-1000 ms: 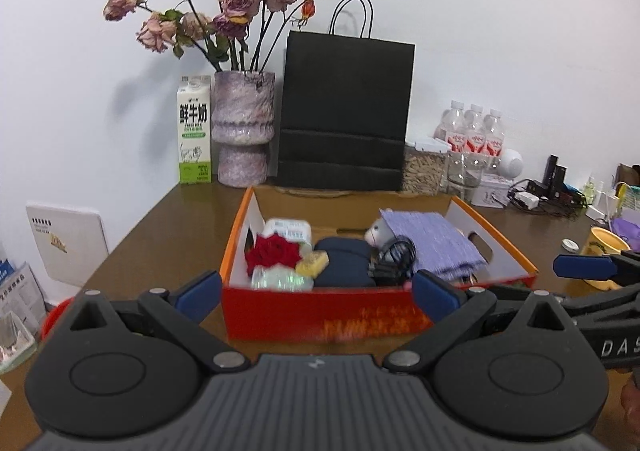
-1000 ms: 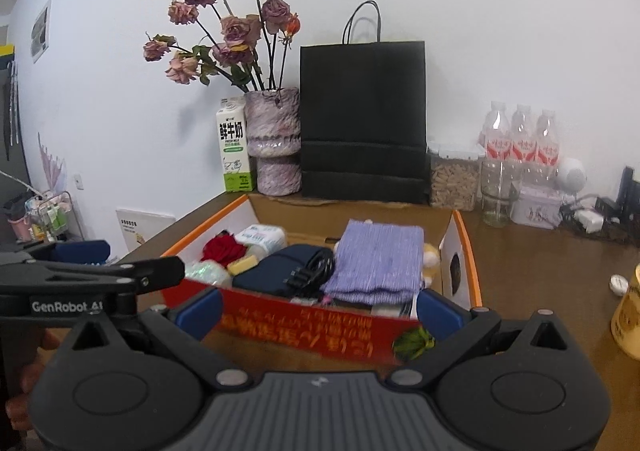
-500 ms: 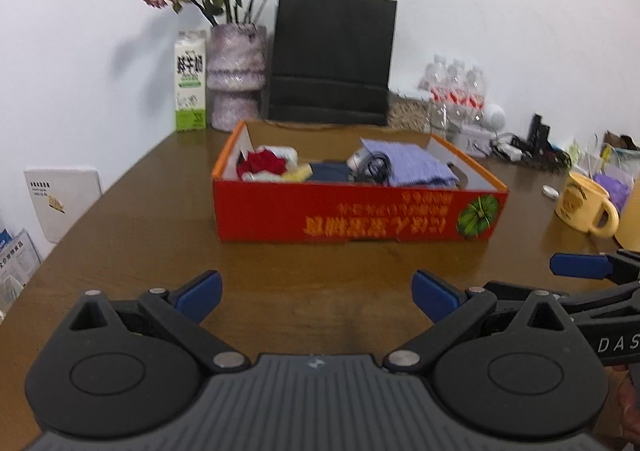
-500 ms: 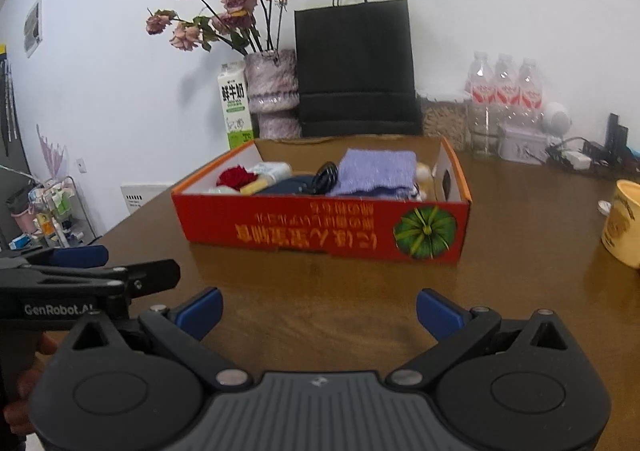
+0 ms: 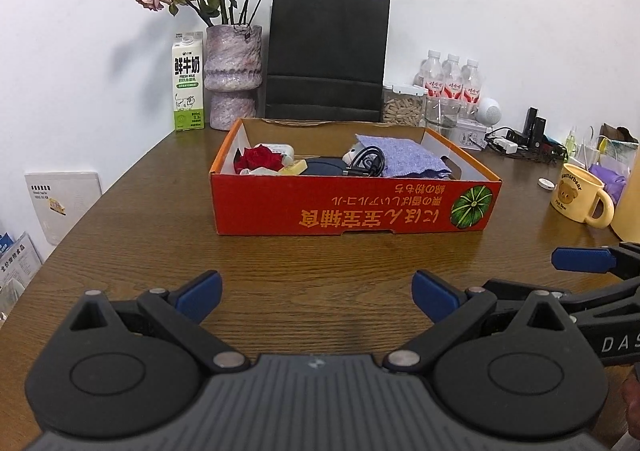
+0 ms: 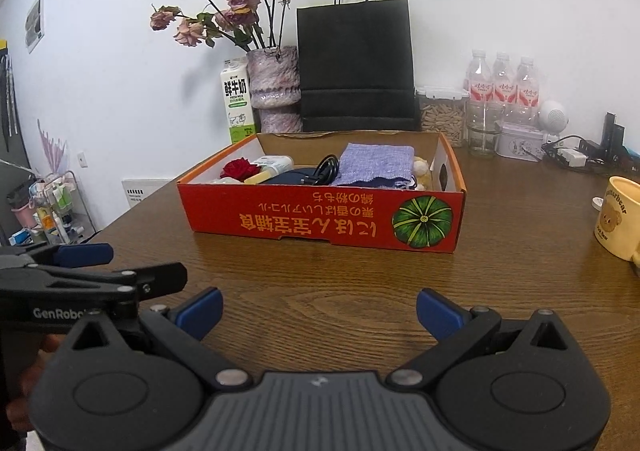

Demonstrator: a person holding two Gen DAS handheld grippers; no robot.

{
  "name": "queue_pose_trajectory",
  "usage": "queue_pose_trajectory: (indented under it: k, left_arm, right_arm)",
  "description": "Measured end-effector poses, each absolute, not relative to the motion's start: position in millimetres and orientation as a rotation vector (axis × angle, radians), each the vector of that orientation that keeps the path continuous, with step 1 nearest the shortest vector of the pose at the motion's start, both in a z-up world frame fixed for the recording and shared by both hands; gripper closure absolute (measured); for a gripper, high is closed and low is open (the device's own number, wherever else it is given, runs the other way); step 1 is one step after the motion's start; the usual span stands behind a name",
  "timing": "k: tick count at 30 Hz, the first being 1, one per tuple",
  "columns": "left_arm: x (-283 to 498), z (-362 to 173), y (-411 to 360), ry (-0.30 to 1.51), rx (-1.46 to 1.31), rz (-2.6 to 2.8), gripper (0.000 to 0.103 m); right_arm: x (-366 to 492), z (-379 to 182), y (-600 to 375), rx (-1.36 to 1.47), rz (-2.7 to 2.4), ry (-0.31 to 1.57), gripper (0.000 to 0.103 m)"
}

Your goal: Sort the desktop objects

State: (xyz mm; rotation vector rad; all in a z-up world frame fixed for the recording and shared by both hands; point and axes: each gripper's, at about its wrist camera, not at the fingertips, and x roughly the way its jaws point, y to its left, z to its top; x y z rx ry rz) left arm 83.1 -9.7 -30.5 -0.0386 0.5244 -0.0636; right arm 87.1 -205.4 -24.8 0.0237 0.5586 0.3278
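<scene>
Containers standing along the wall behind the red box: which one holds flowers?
The mottled purple stone-look vase, between the white-and-green milk carton and black paper bag; only it has dried roses rising from it.

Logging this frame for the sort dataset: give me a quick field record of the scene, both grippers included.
surface: brown wooden table
container: red cardboard box, open-topped
box contents: red fabric rose, coiled black cable, purple knitted cloth
beside box: yellow bear mug
left gripper: open, empty, short of box
right gripper: open, empty
</scene>
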Motion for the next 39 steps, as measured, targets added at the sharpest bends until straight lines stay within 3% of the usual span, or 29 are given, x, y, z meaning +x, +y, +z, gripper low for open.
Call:
queue_pose_trajectory:
  k: [39]
  left_arm:
    - [76.9, -25.7, -11.2, 0.504, -0.036, -0.061, 0.000]
  right_arm:
    - [79.3, -20.0, -207.1, 0.025, 0.332, 0.535, 0.000]
